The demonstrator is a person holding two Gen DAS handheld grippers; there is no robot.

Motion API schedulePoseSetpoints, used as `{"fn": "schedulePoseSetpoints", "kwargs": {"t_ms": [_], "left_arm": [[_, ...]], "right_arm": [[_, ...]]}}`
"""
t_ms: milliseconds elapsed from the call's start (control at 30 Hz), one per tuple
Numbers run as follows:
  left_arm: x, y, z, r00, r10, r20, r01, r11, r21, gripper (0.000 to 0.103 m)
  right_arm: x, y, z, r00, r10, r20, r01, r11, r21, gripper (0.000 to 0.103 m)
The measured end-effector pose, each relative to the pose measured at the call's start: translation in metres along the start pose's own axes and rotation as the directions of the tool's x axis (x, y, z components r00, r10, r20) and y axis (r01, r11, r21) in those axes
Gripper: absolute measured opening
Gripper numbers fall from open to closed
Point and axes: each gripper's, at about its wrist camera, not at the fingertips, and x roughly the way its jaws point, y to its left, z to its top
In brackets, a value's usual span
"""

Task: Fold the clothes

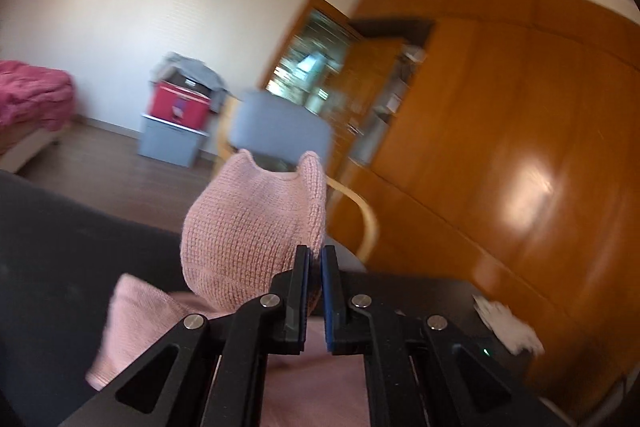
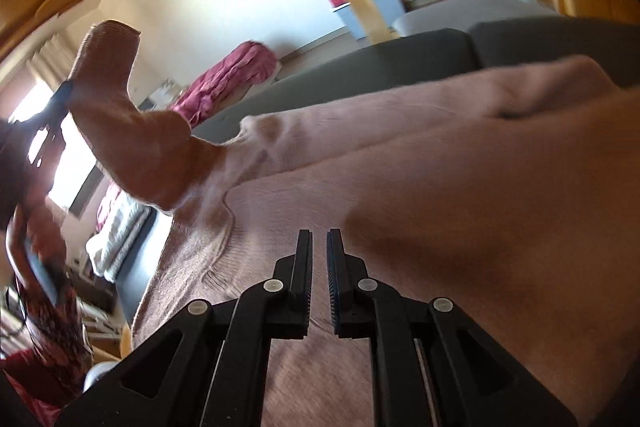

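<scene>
A pink knit sweater lies spread over a dark grey cushioned surface. One sleeve is lifted upright, cuff at the top. My left gripper is shut on that sleeve's edge, with pink fabric pinched between the blue pads. From the right wrist, the raised sleeve bends up at the left, and the left gripper holds it near the cuff. My right gripper hovers low over the sweater's body, its fingers drawn almost together with only a slim gap and nothing between them.
A grey-backed wooden chair stands just beyond the sweater. A wooden wardrobe fills the right. A white crumpled item lies on a dark surface. A red box on a grey bin and a magenta-covered bed stand further off. A person's patterned clothing is at the left.
</scene>
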Motion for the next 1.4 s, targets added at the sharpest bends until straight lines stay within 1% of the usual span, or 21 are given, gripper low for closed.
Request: {"fn": "schedulePoseSetpoints", "kwargs": {"t_ms": [67, 133, 200, 333, 467, 567, 633, 700, 767, 833, 900, 967, 1033, 1133, 1167, 1233, 1267, 1300, 1333, 1367, 1400], "left_arm": [[0.017, -0.032, -0.022, 0.998, -0.030, -0.058, 0.032, 0.999, 0.032, 0.004], [0.037, -0.060, -0.046, 0.993, -0.027, -0.117, 0.035, 0.997, 0.070, 0.005], [0.061, -0.078, -0.069, 0.982, -0.040, -0.182, 0.056, 0.995, 0.084, 0.005], [0.097, -0.102, -0.112, 0.962, -0.045, -0.269, 0.080, 0.989, 0.120, 0.005], [0.113, -0.112, -0.142, 0.945, -0.025, -0.325, 0.087, 0.980, 0.179, 0.005], [0.113, -0.110, -0.162, 0.921, -0.037, -0.388, 0.120, 0.974, 0.192, 0.006], [0.107, -0.106, -0.168, 0.905, -0.056, -0.421, 0.147, 0.971, 0.188, 0.009], [0.096, -0.097, -0.168, 0.898, -0.081, -0.432, 0.170, 0.971, 0.170, 0.010], [0.082, -0.085, -0.162, 0.904, -0.103, -0.415, 0.180, 0.972, 0.151, 0.010], [0.069, -0.074, -0.155, 0.916, -0.115, -0.385, 0.178, 0.975, 0.131, 0.010], [0.054, -0.061, -0.148, 0.930, -0.115, -0.350, 0.165, 0.979, 0.116, 0.011], [0.039, -0.045, -0.141, 0.944, -0.106, -0.314, 0.150, 0.981, 0.121, 0.012], [0.029, -0.031, -0.135, 0.959, -0.080, -0.272, 0.122, 0.982, 0.142, 0.013], [0.026, -0.001, -0.119, 0.976, 0.044, -0.214, -0.006, 0.984, 0.177, 0.013], [0.028, 0.011, -0.114, 0.975, 0.085, -0.207, -0.051, 0.985, 0.165, 0.013], [0.034, 0.042, -0.104, 0.966, 0.136, -0.219, -0.122, 0.989, 0.079, 0.013], [0.038, 0.059, -0.102, 0.956, 0.169, -0.238, -0.166, 0.986, 0.032, 0.013], [0.042, 0.076, -0.100, 0.941, 0.208, -0.265, -0.219, 0.976, -0.012, 0.013], [0.045, 0.091, -0.100, 0.922, 0.250, -0.295, -0.275, 0.961, -0.045, 0.013], [0.045, 0.103, -0.102, 0.901, 0.291, -0.321, -0.329, 0.942, -0.069, 0.013], [0.045, 0.115, -0.105, 0.879, 0.329, -0.346, -0.380, 0.920, -0.091, 0.013]], "right_arm": [[-0.006, -0.009, -0.003, 1.000, 0.000, 0.015, 0.000, 0.999, 0.036, 0.008], [-0.010, -0.015, -0.005, 1.000, 0.000, 0.026, -0.002, 0.998, 0.061, 0.008], [-0.012, -0.018, -0.007, 0.999, 0.001, 0.034, -0.004, 0.997, 0.078, 0.008], [-0.016, -0.024, -0.011, 0.999, 0.003, 0.049, -0.009, 0.994, 0.113, 0.008], [-0.023, -0.035, -0.015, 0.997, -0.009, 0.073, -0.003, 0.986, 0.168, 0.008], [-0.032, -0.049, -0.019, 0.995, 0.000, 0.096, -0.023, 0.971, 0.236, 0.008], [-0.037, -0.057, -0.021, 0.994, 0.016, 0.112, -0.046, 0.960, 0.276, 0.008], [-0.040, -0.062, -0.022, 0.991, 0.040, 0.129, -0.078, 0.948, 0.309, 0.021], [-0.043, -0.067, -0.022, 0.988, 0.052, 0.146, -0.101, 0.931, 0.352, 0.047], [-0.046, -0.070, -0.022, 0.981, 0.087, 0.175, -0.150, 0.909, 0.390, 0.051], [-0.049, -0.078, -0.019, 0.968, 0.134, 0.213, -0.216, 0.875, 0.433, 0.051], [-0.049, -0.083, -0.016, 0.962, 0.158, 0.221, -0.245, 0.856, 0.455, 0.055], [-0.044, -0.083, -0.013, 0.967, 0.154, 0.205, -0.233, 0.859, 0.455, 0.055], [-0.035, -0.072, -0.006, 0.980, 0.109, 0.165, -0.167, 0.902, 0.399, 0.055], [-0.033, -0.068, -0.004, 0.984, 0.092, 0.154, -0.145, 0.914, 0.379, 0.055], [-0.029, -0.059, -0.002, 0.990, 0.053, 0.129, -0.093, 0.942, 0.323, 0.055], [-0.027, -0.053, -0.001, 0.993, 0.032, 0.117, -0.065, 0.955, 0.289, 0.054], [-0.025, -0.047, -0.001, 0.994, 0.010, 0.105, -0.036, 0.967, 0.254, 0.050], [-0.023, -0.042, -0.001, 0.996, -0.013, 0.094, -0.008, 0.976, 0.218, 0.030], [-0.021, -0.036, -0.001, 0.996, -0.036, 0.084, 0.020, 0.983, 0.182, 0.021], [-0.019, -0.030, 0.000, 0.995, -0.060, 0.074, 0.048, 0.988, 0.145, 0.021]]}}
